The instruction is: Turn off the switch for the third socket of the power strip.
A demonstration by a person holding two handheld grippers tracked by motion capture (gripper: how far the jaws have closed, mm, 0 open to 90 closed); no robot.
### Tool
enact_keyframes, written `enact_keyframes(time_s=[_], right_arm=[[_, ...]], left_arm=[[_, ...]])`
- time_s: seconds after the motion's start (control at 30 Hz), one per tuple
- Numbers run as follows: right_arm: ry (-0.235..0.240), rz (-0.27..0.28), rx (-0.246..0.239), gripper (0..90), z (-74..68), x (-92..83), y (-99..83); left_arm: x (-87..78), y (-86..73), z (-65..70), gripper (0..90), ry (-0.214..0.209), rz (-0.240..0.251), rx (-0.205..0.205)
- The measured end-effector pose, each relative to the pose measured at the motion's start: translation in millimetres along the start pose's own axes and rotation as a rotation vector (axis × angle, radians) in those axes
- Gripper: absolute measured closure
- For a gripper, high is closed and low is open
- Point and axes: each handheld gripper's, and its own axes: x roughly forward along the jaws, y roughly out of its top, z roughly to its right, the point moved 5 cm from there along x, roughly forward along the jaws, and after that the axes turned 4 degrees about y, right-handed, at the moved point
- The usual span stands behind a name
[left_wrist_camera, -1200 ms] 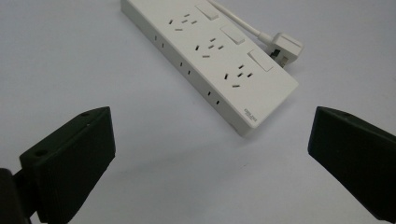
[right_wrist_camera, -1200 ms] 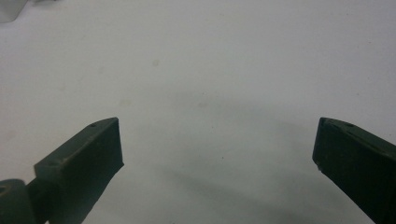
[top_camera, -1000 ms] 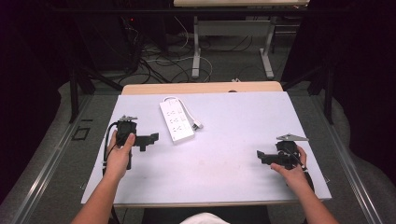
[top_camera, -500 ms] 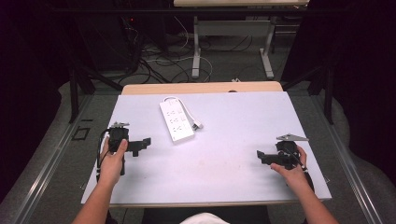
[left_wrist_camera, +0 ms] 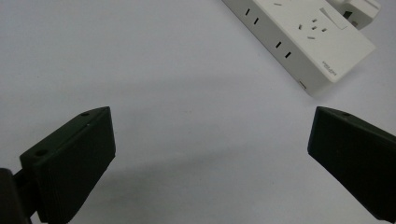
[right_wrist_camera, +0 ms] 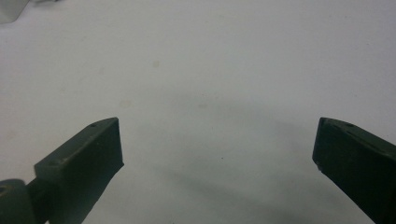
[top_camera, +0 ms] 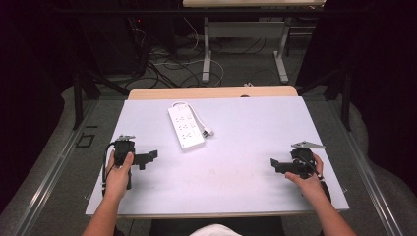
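A white power strip [top_camera: 186, 126] lies flat on the pale table [top_camera: 246, 128], towards the back left of middle, with a white plug [top_camera: 207, 131] and its cord beside it. In the left gripper view the power strip [left_wrist_camera: 299, 35] lies ahead at the upper right, apart from the jaws. My left gripper [top_camera: 150, 157] rests near the table's left edge, open and empty. My right gripper [top_camera: 273, 165] rests near the front right, open, with bare table between its jaws.
A wooden strip [top_camera: 211, 92] borders the table's far edge. Beyond it stand a desk frame [top_camera: 243, 49] and loose cables [top_camera: 167, 64] on the floor. Dark curtains close off both sides.
My left gripper has drawn back towards the front left edge, away from the power strip. The right gripper has stayed where it was.
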Motion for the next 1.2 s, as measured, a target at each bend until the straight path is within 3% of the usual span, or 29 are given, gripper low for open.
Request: enact_keyframes(time_s=[0.43,0.5,0.57,0.6,0.67,0.8,0.83,0.87,0.97,1.2], right_arm=[[0.0,0.002,0.004,1.1,0.1,-0.5,0.2],[-0.001,0.001,0.004,1.1,0.4,-0.4,0.1],[-0.002,0.001,0.004,1.1,0.3,-0.4,0.1],[-0.001,0.001,0.004,1.1,0.2,-0.4,0.1],[-0.001,0.002,0.003,1.1,0.2,-0.4,0.2],[0.0,0.002,-0.001,1.1,0.5,-0.5,0.3],[0.0,0.001,0.003,1.1,0.1,-0.6,0.3],[0.0,0.001,0.004,1.1,0.1,-0.7,0.3],[-0.001,0.001,-0.001,1.1,0.9,-0.4,0.2],[0.0,0.0,0.003,1.2,0.6,-0.2,0.1]], left_arm=[[0.6,-10.1,-14.1,1.1,0.023,-0.009,-0.008],[2.4,-11.4,-15.5,1.1,0.036,0.01,-0.014],[1.6,-13.2,-17.7,1.2,0.04,-0.008,-0.009],[3.5,-13.5,-17.7,1.4,0.043,0.012,-0.019],[2.9,-14.7,-20.1,1.5,0.042,-0.006,-0.006],[5.5,-16.4,-21.9,1.8,0.06,0.011,-0.012],[4.1,-16.7,-24.4,1.9,0.061,-0.004,0.011],[5.1,-17.1,-23.6,1.9,0.066,0.009,-0.01],[4.4,-17.9,-26.6,1.9,0.07,0.008,0.002],[5.2,-20.2,-32.2,2.6,0.08,0.011,-0.014]])
